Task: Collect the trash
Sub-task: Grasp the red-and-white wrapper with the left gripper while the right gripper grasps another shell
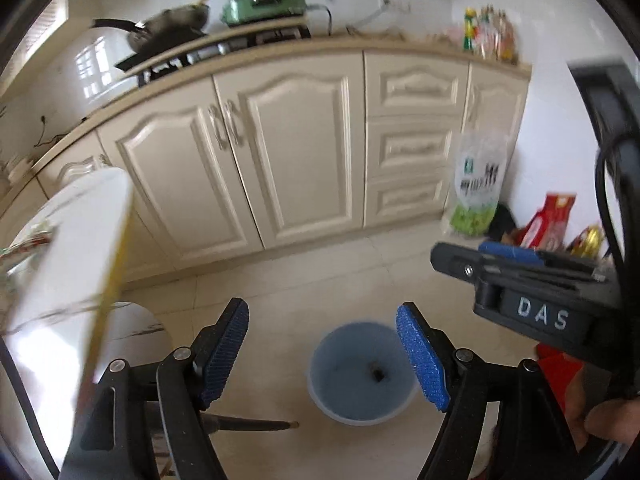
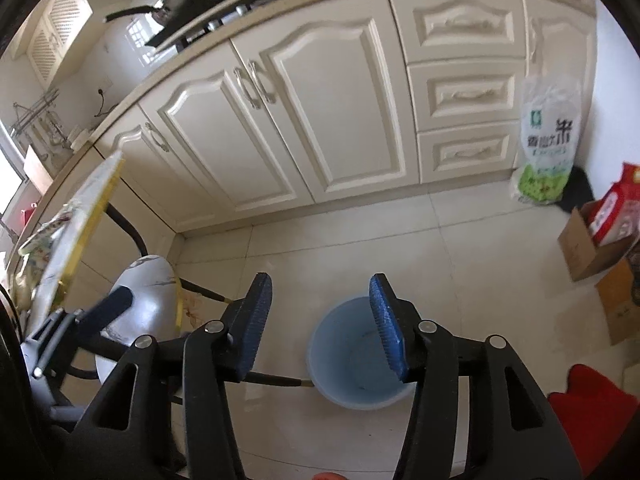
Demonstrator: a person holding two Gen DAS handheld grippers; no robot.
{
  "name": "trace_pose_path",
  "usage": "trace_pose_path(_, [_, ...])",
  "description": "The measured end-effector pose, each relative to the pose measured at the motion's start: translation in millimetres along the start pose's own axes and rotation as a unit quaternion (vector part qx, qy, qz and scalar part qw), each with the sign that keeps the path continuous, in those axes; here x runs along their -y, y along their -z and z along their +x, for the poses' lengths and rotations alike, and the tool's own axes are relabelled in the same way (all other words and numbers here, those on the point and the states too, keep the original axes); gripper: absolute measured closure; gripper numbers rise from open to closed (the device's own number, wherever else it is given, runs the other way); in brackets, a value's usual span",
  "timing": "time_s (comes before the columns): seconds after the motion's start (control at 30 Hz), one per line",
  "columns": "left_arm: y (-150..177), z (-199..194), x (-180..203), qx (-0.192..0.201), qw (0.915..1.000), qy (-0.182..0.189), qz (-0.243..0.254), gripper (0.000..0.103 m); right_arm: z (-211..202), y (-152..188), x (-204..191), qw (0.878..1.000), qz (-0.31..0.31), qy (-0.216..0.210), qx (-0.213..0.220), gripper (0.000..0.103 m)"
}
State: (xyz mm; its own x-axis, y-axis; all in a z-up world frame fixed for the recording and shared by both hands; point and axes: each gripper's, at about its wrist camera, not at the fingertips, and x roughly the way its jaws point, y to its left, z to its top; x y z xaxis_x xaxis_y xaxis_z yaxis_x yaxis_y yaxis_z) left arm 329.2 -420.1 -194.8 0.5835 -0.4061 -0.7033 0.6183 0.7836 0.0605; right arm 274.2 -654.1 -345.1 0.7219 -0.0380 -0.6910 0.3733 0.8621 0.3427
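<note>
Trash — one small dark scrap (image 1: 377, 374) — lies in the blue bin (image 1: 320, 376) at lower centre; both the left hand-held gripper (image 1: 322, 354) and right hand-held gripper (image 2: 320, 326) hover above, jaws apart and empty — more may remain.

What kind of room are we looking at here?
A home kitchen, most likely. Cream cabinets run under a counter that holds a gas stove with a wok on it. A blue bin stands on the tiled floor.
</note>
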Motion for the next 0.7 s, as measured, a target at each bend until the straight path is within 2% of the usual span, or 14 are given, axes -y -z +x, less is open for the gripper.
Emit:
trace_pose_path(0.07, [3.4,-36.0,-8.9,0.017,0.9997,0.005,-0.017,0.029,-28.8,-0.2,-12.6,1.0,-0.008,0.003,0.014,0.049])
trace_pose_path(0.27, [29.4,-153.8,-51.8,0.084,0.9945,0.01,-0.062,0.017,-112.9,7.5,-70.1,0.996,-0.051,-0.011,0.071,0.038])
trace_pose_path(0.33, [47.4,-193.1,-69.3,0.104,0.9919,0.002,-0.074,0.014,-140.3,13.7,-96.6,0.993,-0.068,-0.018,0.092,0.031])
trace_pose_path(0.4, [66.1,-228.3,-88.5,0.118,0.9894,-0.018,-0.083,0.01,-160.7,21.7,-123.8,0.99,-0.087,-0.022,0.109,0.027])
trace_pose_path(0.5, [96.5,-279.9,-118.8,0.145,0.9818,-0.072,-0.1,0.004,-183.2,31.4,-167.9,0.984,-0.118,-0.041,0.128,0.023])
trace_pose_path(0.63, [142.2,-333.1,-153.2,0.152,0.9715,-0.137,-0.12,0.003,-201.7,46.3,-226.2,0.974,-0.158,-0.068,0.145,0.019])
trace_pose_path(0.7, [162.1,-353.7,-171.1,0.157,0.9636,-0.17,-0.134,0.003,-206.3,52.9,-253.3,0.97,-0.174,-0.074,0.151,0.016])
